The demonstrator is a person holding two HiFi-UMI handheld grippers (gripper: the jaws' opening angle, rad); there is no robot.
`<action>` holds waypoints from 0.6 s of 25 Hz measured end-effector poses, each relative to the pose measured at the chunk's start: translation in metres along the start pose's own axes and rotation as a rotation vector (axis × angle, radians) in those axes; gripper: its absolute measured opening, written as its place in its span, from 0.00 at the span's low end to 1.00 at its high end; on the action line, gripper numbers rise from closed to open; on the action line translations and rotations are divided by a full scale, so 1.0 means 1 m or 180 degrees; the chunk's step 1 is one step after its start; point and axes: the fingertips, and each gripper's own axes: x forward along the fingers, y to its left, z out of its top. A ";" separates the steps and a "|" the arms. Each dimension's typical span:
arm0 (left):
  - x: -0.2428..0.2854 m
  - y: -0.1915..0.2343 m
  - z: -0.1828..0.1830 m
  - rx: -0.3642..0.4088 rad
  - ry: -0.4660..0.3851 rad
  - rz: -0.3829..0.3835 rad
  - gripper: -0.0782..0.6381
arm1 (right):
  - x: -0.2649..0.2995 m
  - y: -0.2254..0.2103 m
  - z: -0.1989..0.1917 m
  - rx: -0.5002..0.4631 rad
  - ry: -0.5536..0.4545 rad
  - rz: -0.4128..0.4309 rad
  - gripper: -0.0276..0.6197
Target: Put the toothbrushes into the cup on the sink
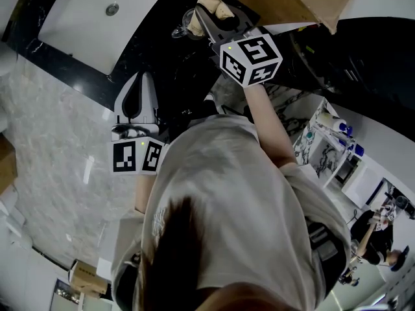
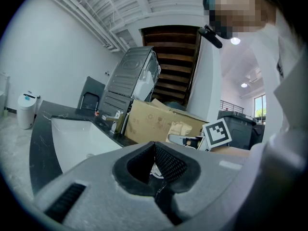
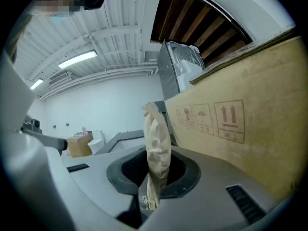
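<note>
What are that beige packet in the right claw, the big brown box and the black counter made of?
Crinkled beige packet: seemingly matt paper, creased and twisted at its top; contents hidden.
Big brown box: matt cardboard, flat tan face with printed handling symbols.
Glossy black counter: likely polished stone, showing reflections, though laminate is possible.

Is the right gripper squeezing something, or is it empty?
Squeezing something: the right gripper has its fingers shut on a beige paper packet, which sticks up between them.
</note>
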 end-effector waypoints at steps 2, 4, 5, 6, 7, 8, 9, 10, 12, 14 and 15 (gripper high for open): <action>0.000 0.000 0.000 0.0003 0.0003 0.0001 0.13 | 0.003 0.002 -0.007 -0.0099 0.0048 0.0030 0.11; 0.000 0.000 0.000 0.0006 0.0006 -0.0002 0.13 | 0.003 0.003 -0.010 -0.0148 0.0037 0.0047 0.11; 0.000 -0.001 0.000 0.0008 0.0005 -0.0004 0.13 | 0.003 0.003 -0.011 -0.0153 0.0027 0.0048 0.11; 0.000 -0.001 0.000 0.0009 0.0003 -0.0006 0.13 | 0.002 0.003 -0.011 -0.0153 0.0019 0.0049 0.11; 0.000 -0.001 0.000 0.0010 0.0002 -0.0008 0.13 | 0.002 0.003 -0.011 -0.0153 0.0013 0.0050 0.11; 0.000 -0.002 0.000 0.0012 0.0001 -0.0011 0.13 | 0.002 0.003 -0.011 -0.0152 0.0010 0.0051 0.11; 0.000 -0.003 0.000 0.0013 0.0000 -0.0016 0.13 | 0.001 0.003 -0.011 -0.0150 0.0009 0.0050 0.11; 0.000 -0.004 0.000 0.0014 0.0000 -0.0021 0.13 | 0.001 0.003 -0.012 -0.0147 0.0006 0.0047 0.11; 0.000 -0.005 0.000 0.0014 -0.0001 -0.0031 0.13 | 0.001 0.002 -0.012 -0.0139 0.0002 0.0040 0.11; 0.001 -0.006 0.000 0.0016 0.0002 -0.0036 0.13 | 0.001 0.001 -0.012 -0.0125 -0.0004 0.0028 0.11; 0.001 -0.006 0.000 0.0017 0.0004 -0.0037 0.13 | 0.001 -0.001 -0.012 -0.0120 -0.0013 0.0016 0.11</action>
